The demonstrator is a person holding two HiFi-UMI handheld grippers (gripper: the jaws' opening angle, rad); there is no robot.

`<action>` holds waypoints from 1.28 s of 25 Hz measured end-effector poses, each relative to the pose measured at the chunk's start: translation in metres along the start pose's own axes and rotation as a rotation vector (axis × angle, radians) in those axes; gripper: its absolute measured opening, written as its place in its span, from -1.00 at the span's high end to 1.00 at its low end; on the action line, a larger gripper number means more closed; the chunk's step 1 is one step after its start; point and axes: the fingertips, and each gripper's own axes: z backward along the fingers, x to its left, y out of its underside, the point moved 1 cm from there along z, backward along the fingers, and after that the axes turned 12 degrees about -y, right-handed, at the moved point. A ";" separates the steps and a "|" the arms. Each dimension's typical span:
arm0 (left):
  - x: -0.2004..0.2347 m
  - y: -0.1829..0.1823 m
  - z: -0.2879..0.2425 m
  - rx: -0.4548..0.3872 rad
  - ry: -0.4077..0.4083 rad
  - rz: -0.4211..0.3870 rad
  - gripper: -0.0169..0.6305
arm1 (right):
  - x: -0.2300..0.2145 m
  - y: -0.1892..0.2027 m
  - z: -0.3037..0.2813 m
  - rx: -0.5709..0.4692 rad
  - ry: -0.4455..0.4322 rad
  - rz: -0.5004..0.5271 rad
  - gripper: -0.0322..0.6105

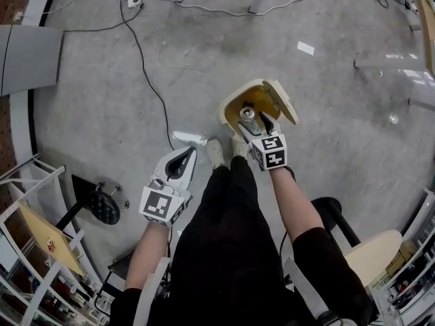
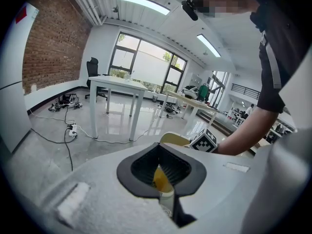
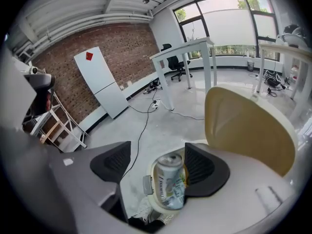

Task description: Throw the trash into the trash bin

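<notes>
Fingers point(image 3: 111, 162) of the right gripper point(image 3: 155, 161) stand apart around a drink can point(image 3: 168, 189), low in the middle of its view, over the mouth of the open trash bin point(image 1: 229, 107). The lid point(image 3: 248, 126) is raised at right. The left gripper point(image 2: 160, 156) is pinched tight on a yellow wrapper point(image 2: 161, 178).

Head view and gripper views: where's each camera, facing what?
Head view: on the head, facing steeply down; legs, arms, left gripper, right gripper show.
Left gripper view: on that gripper, facing across the room; right forearm shows.
Right gripper view: on that gripper, facing the can in the trash bin's mouth.
Shared: head and right gripper views both show the can.
</notes>
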 end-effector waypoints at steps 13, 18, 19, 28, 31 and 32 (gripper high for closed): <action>-0.001 -0.018 0.001 -0.063 0.011 0.011 0.93 | 0.009 -0.038 0.060 -0.131 0.061 0.050 0.51; 0.004 -0.061 0.012 -0.165 0.019 0.000 0.93 | 0.030 -0.086 0.115 -0.261 0.115 0.136 0.63; 0.005 -0.072 0.016 -0.190 0.020 -0.002 0.93 | 0.033 -0.096 0.130 -0.297 0.137 0.143 0.64; 0.009 -0.156 0.074 -0.412 0.041 -0.028 0.94 | 0.074 -0.141 0.286 -0.632 0.313 0.183 0.76; 0.007 -0.162 0.096 -0.460 0.042 -0.011 0.93 | 0.084 -0.139 0.335 -0.735 0.362 0.166 0.77; 0.005 -0.161 0.103 -0.469 0.040 -0.009 0.94 | 0.088 -0.134 0.350 -0.758 0.379 0.162 0.79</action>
